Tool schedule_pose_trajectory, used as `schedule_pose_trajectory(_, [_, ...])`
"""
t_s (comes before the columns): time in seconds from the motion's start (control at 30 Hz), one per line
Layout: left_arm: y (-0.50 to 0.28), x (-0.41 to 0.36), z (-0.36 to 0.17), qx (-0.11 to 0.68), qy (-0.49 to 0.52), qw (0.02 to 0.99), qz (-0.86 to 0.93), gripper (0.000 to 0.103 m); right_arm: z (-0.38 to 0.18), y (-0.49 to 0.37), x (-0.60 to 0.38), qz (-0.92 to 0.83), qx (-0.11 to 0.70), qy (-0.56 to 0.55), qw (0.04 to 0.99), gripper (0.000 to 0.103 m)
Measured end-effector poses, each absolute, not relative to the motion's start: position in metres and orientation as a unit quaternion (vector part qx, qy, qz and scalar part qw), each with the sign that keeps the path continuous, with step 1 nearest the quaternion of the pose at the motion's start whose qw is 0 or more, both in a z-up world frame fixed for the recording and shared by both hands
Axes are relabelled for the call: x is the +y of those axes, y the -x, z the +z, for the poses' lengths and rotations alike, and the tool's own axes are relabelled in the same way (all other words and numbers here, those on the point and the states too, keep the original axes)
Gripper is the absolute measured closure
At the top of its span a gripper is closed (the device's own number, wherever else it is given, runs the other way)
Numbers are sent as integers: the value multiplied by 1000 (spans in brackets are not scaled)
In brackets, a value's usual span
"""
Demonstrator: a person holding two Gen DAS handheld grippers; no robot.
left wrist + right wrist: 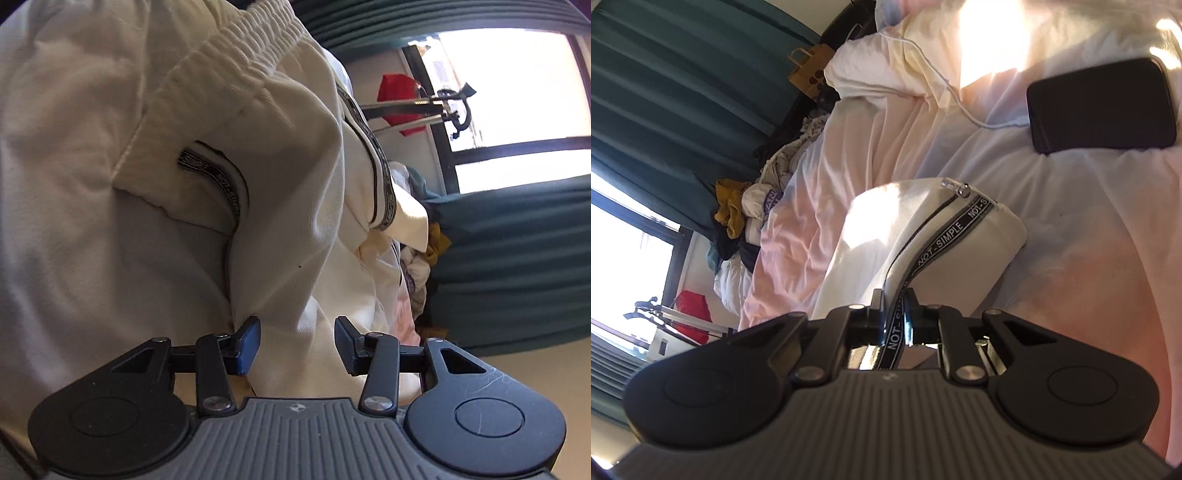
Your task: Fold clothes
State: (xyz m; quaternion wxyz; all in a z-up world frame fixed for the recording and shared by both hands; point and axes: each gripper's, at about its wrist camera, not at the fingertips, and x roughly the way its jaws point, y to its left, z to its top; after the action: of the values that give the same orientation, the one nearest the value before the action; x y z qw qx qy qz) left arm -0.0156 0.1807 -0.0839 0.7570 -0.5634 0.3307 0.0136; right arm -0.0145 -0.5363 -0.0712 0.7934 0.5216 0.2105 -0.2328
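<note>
Cream cotton trousers (288, 206) with an elastic waistband (236, 48) and a black lettered side tape (934, 251) are the garment in hand, draped over a pale pink bed sheet (1089, 295).

In the right wrist view the right gripper (894, 317) is clenched on the tape seam: the tape passes straight between its fingers (877, 301). From there the trouser leg runs away toward one o'clock, and its hem end with a small clear tag (955, 186) rests on the sheet. That line is the garment's long axis. A black phone (1102, 107) on a white cable (945, 85) lies farther off at two o'clock, apart from the hem.

In the left wrist view the left gripper (297, 347) is released; its blue-padded fingers (248, 345) stand apart with cloth between them but not pinched. The waistband lies up at eleven o'clock from it.

The right hand appears to own the leg end and the left sits nearer the waist, so any fold would likely bring the two ends together along that axis.
</note>
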Motion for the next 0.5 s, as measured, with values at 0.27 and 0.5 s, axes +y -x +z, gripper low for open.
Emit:
schedule_pose_trajectory(0.27, [41, 213, -72, 282, 560, 764, 155, 44, -60, 11, -537, -248, 171, -504, 809, 91])
schedule_pose_trajectory(0.5, [16, 244, -99, 282, 611, 719, 172, 40, -72, 13, -541, -257, 188, -540, 779, 91])
